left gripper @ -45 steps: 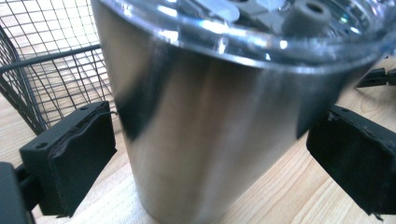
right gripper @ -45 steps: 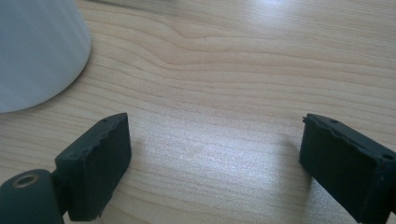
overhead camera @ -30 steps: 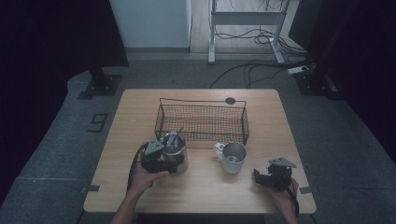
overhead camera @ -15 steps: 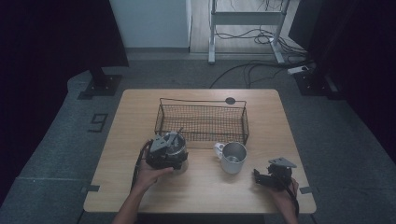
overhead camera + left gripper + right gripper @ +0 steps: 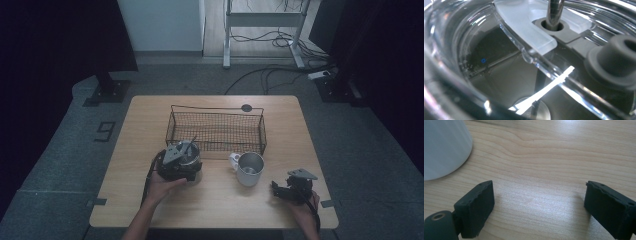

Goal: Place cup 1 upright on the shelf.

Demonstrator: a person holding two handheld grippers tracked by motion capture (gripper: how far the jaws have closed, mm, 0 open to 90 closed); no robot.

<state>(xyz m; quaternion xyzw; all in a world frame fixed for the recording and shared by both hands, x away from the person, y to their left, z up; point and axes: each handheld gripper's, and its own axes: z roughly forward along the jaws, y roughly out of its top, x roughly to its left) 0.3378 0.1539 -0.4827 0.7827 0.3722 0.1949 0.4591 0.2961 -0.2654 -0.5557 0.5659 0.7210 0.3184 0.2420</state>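
A: Shifted since a second ago: left gripper [image 5: 181, 159], a touch further over the glass jar [image 5: 195, 167]. Unmoved: right gripper [image 5: 537, 205], steel mug [image 5: 249, 167], wire basket [image 5: 216, 131].

B: Noted. Location of the jar?

A: On the wooden table [image 5: 220, 210], left of centre, just in front of the basket's near wall. Upright. Well apart from the mug, which stands to its right.

B: Jar fittings, from the left gripper view?

A: Frosted plastic lid piece [image 5: 524, 22]. Metal straw [image 5: 554, 12], passing down through a grey collar in the lid. Grey rubber stopper [image 5: 616, 57], beside the collar. Clear glass wall, seen very close.

B: Left tongs?

A: Sitting on top of the jar, left hand [image 5: 162, 187] behind. Just been closing. Jaws themselves hidden; cannot tell whether wide or narrow, nor whether anything sits between them.

B: Right tongs?

A: Resting at the near right of the table, in the right hand [image 5: 305, 207]. Moderately wide, nothing between but bare wood. Pointing toward the mug, whose pale wall shows at upper left in the right gripper view, near but apart.

B: Basket contents?

A: Cannot tell through the mesh.
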